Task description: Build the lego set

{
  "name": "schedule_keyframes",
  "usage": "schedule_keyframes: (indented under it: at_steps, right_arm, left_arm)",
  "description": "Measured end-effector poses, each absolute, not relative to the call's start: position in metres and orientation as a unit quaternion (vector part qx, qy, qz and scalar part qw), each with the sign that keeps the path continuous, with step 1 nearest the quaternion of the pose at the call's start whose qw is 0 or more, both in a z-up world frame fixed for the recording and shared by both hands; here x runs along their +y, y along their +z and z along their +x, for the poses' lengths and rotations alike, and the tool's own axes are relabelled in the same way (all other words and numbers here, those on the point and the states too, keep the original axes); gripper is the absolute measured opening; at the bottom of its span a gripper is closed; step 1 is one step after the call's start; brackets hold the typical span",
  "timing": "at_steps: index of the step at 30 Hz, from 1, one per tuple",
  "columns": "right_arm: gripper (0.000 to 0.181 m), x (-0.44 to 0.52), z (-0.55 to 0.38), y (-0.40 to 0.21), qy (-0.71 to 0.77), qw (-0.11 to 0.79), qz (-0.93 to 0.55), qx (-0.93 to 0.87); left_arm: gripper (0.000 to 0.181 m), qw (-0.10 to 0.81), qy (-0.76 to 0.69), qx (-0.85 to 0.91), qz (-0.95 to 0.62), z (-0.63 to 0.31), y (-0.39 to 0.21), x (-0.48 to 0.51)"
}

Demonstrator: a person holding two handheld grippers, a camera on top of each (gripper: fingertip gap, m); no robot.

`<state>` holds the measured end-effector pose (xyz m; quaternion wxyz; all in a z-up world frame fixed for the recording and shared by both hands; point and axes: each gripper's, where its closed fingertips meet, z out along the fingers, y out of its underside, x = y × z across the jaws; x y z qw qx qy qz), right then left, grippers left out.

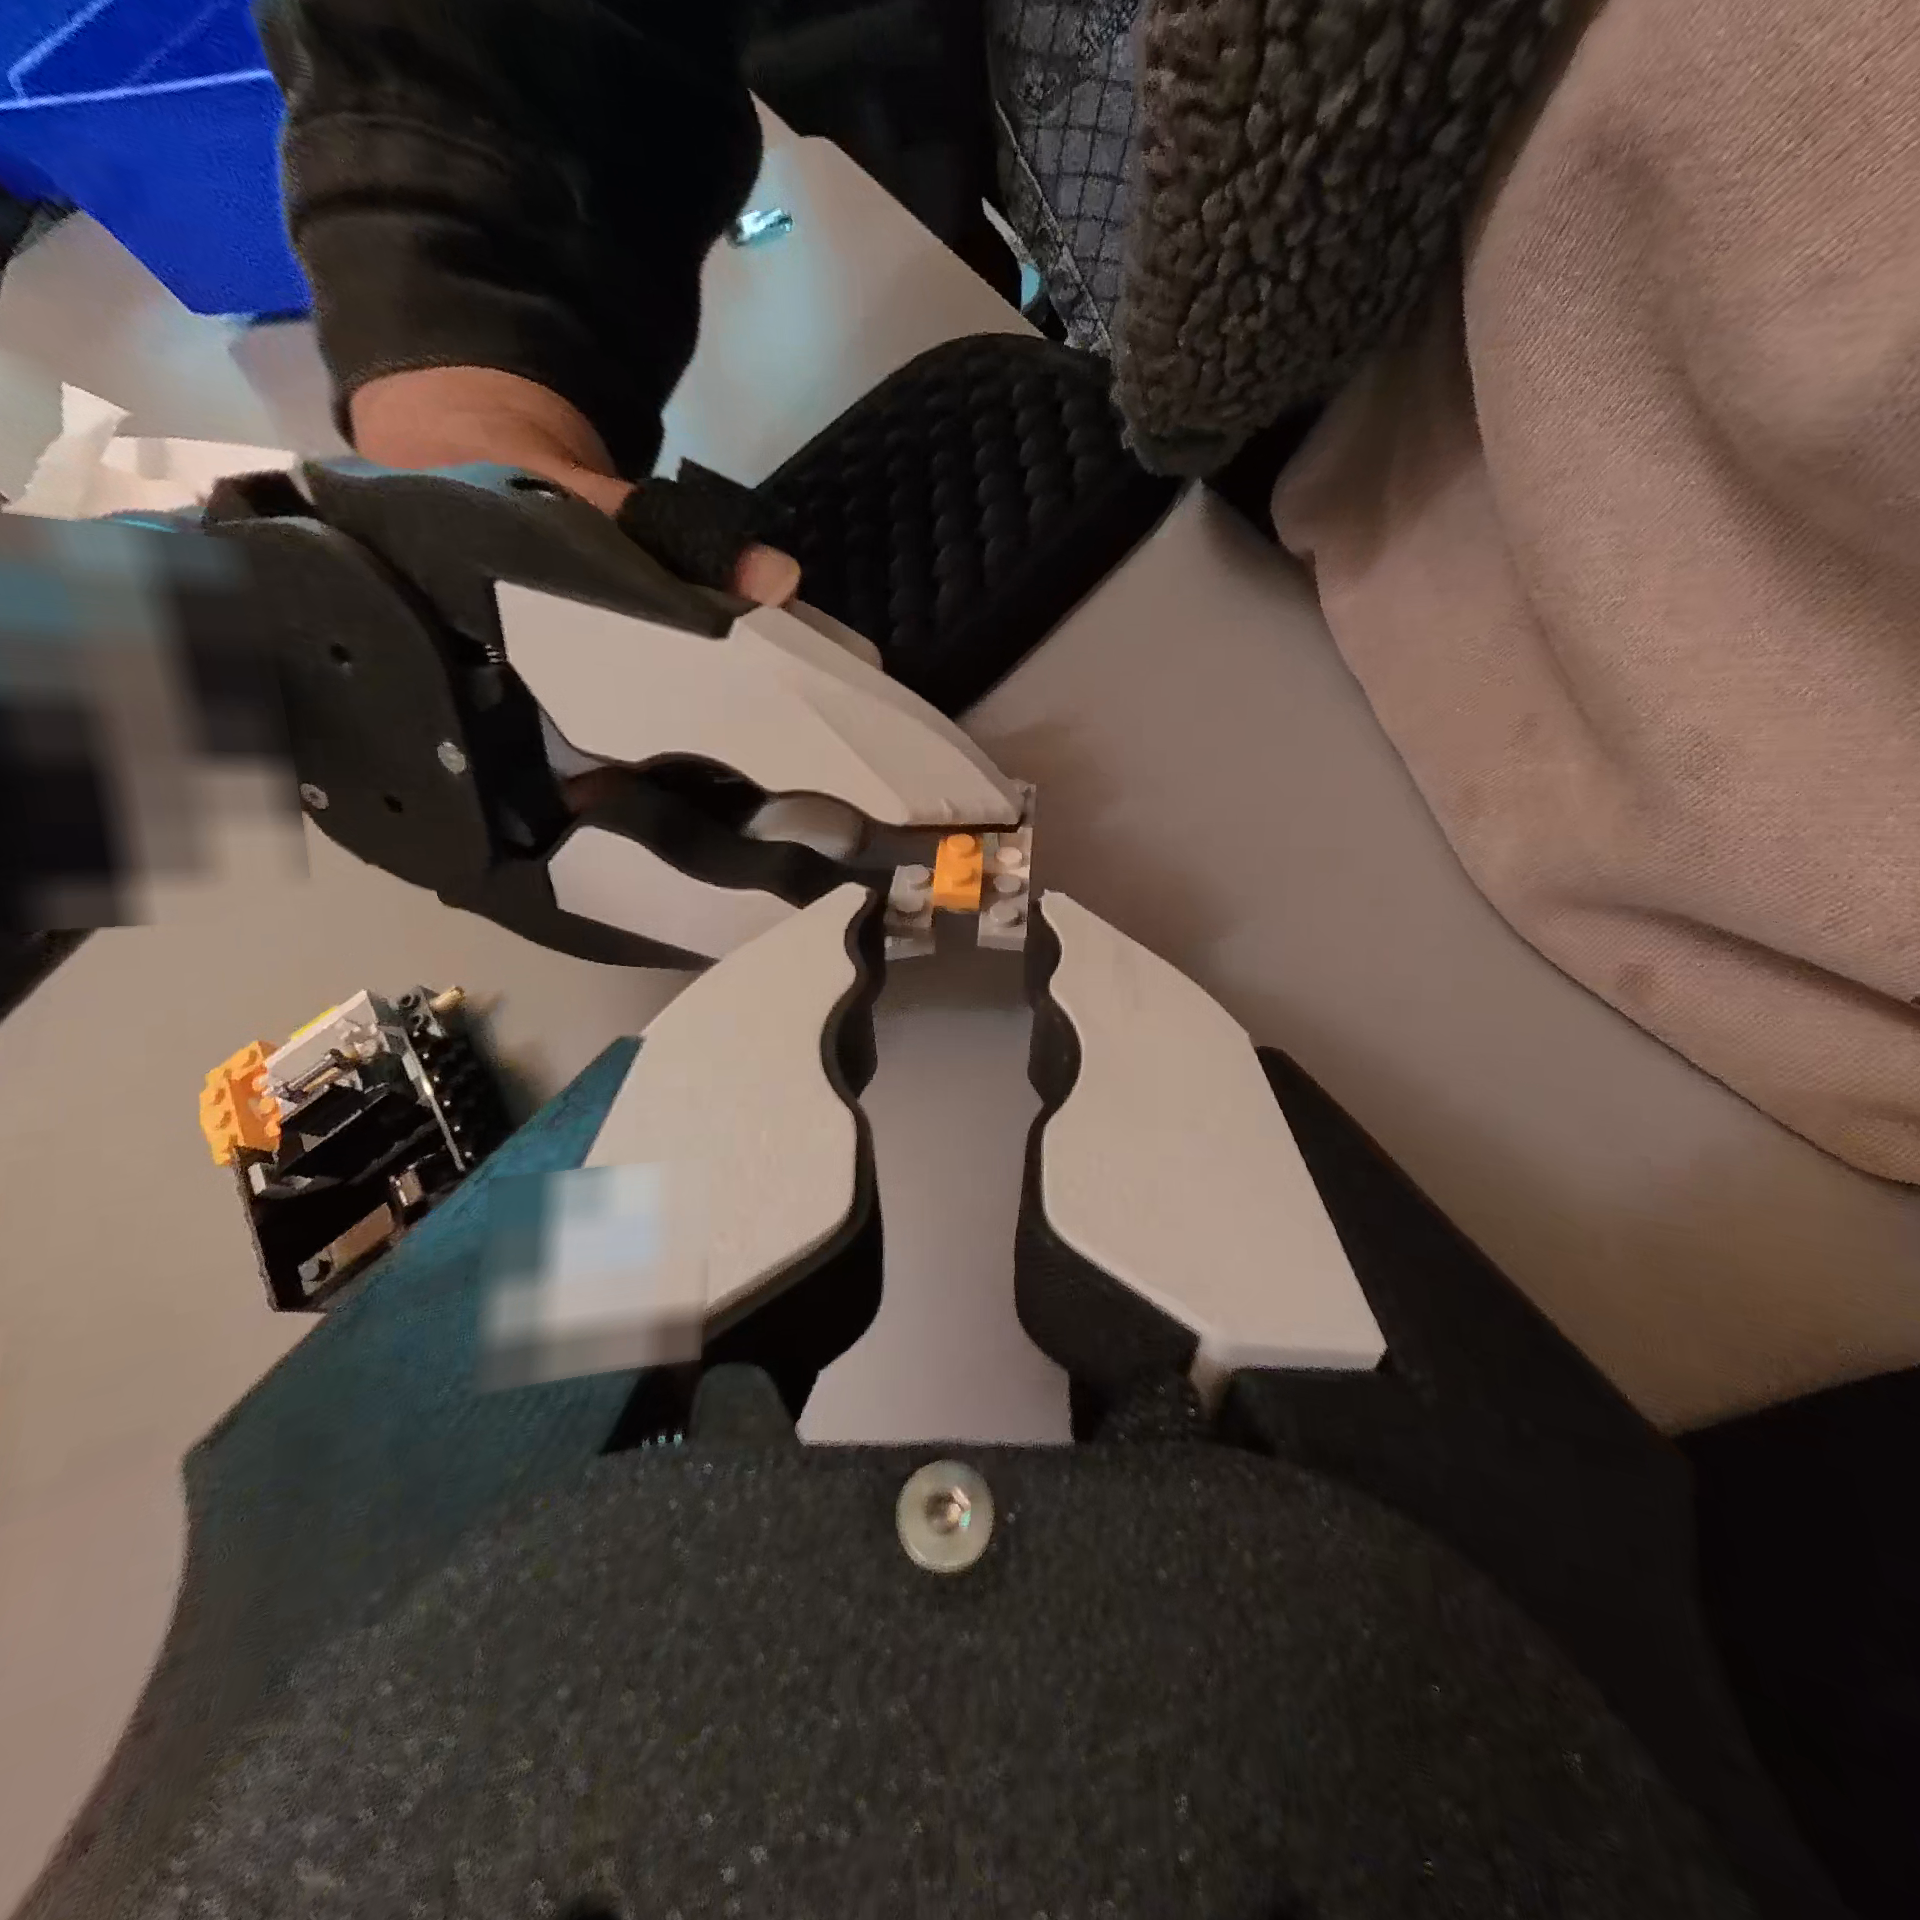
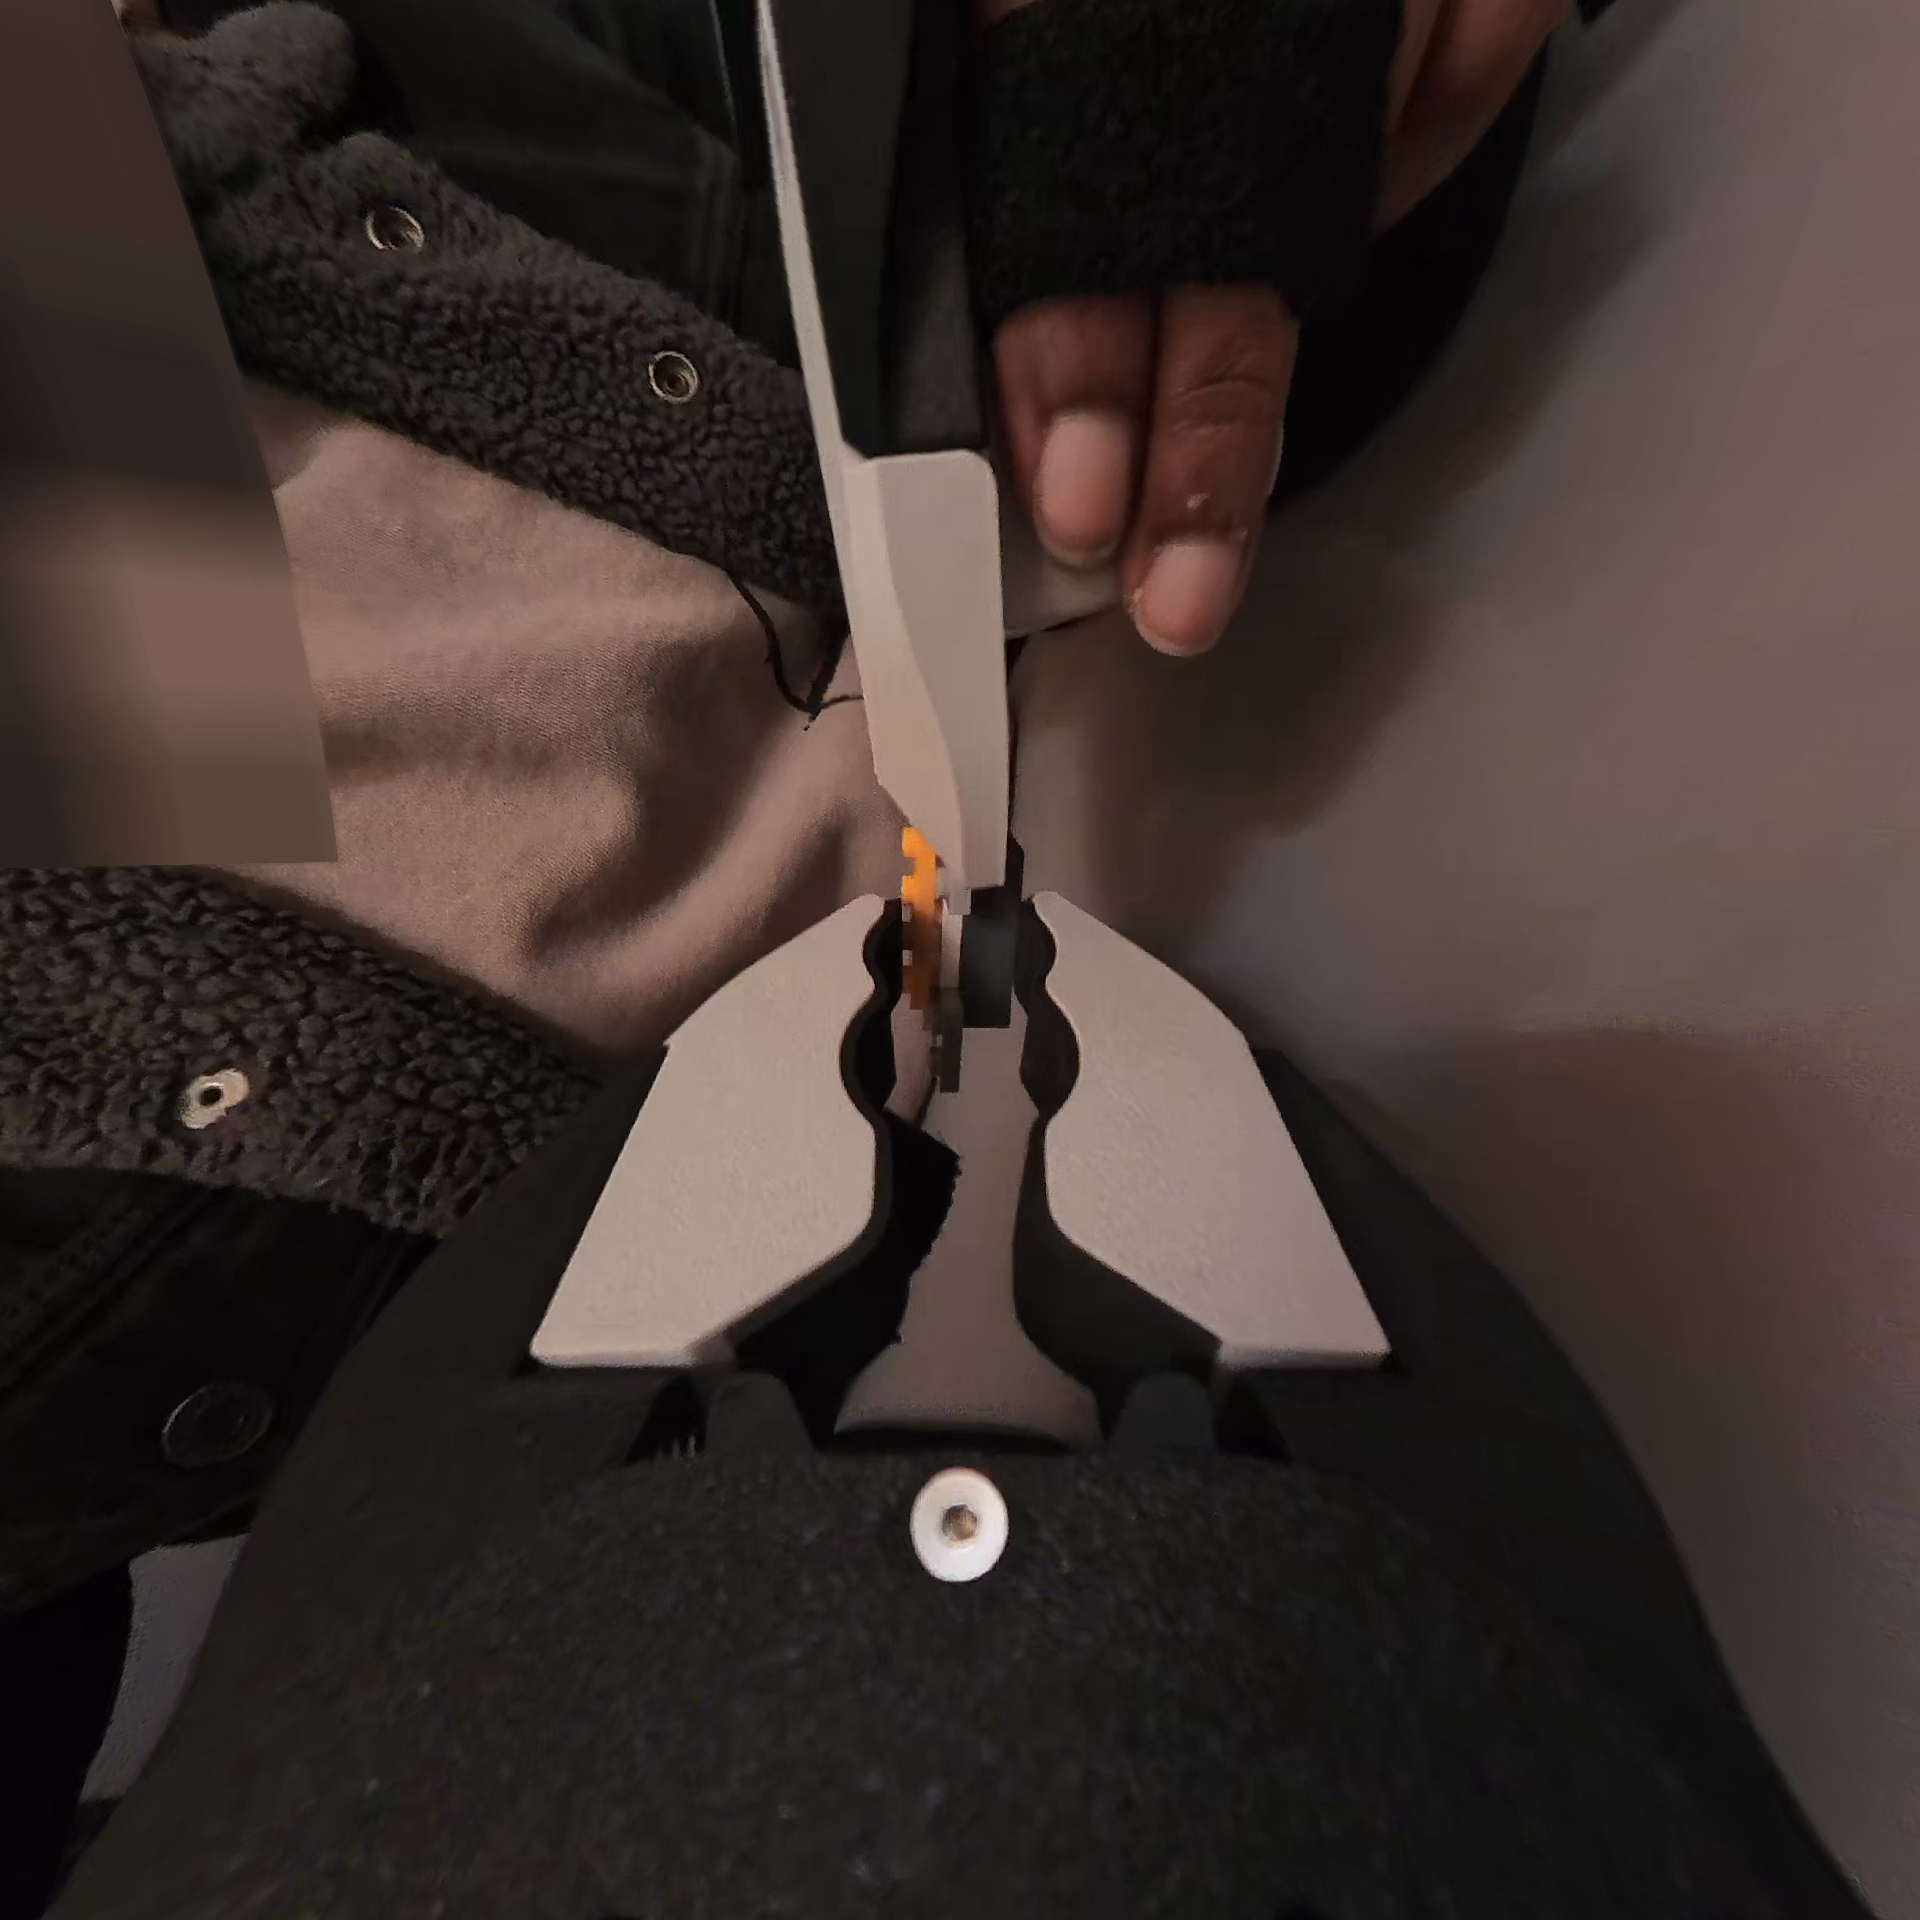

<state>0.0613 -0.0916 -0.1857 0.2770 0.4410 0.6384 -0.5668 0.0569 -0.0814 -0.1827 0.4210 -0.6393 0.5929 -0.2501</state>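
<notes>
My pale grey table (image 1: 1195,665) takes up most of both views, with my beige sweatshirt (image 1: 1662,623) crowding in behind. Off to the side sits the half-built black lego model with an orange brick on its corner (image 1: 343,1132), well apart from the action.

My left gripper (image 1: 956,914) is closed narrow on a small light grey studded lego plate with an orange plate on top (image 1: 961,883), held up off the table. My right gripper (image 2: 951,935) is pinched on the same little assembly from the other side, closed around what looks like a black round piece (image 2: 985,971).

Honestly the risk here is squeezing or twisting crooked: both tips crowd one tiny part, so an off-axis push could pop the orange plate off or flick everything into my lap.

Can't tell how the black piece seats on the plate, since my right fingers cover that joint.
</notes>
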Motion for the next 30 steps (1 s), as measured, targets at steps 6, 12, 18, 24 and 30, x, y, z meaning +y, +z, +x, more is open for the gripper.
schedule_keyframes:
  at_steps: [6,12,18,24,30]
  right_arm:
    - [0.021,-0.088,0.059,-0.172,-0.601,0.309,0.454,0.581]
    - [0.021,-0.089,0.060,-0.169,-0.596,0.334,0.451,0.574]
    - [0.021,-0.090,0.060,-0.170,-0.590,0.340,0.455,0.574]
    - [0.021,-0.089,0.059,-0.170,-0.592,0.324,0.451,0.584]
    - [0.020,-0.092,0.056,-0.168,-0.594,0.265,0.432,0.624]
  left_arm:
    - [0.025,0.444,-0.281,0.566,-0.636,0.054,-0.172,-0.078]
    - [0.025,0.450,-0.313,0.546,-0.633,0.053,-0.169,-0.080]
    - [0.025,0.451,-0.314,0.545,-0.633,0.052,-0.169,-0.080]
    - [0.025,0.456,-0.314,0.542,-0.633,0.050,-0.169,-0.079]
    - [0.025,0.459,-0.328,0.536,-0.628,0.048,-0.162,-0.081]
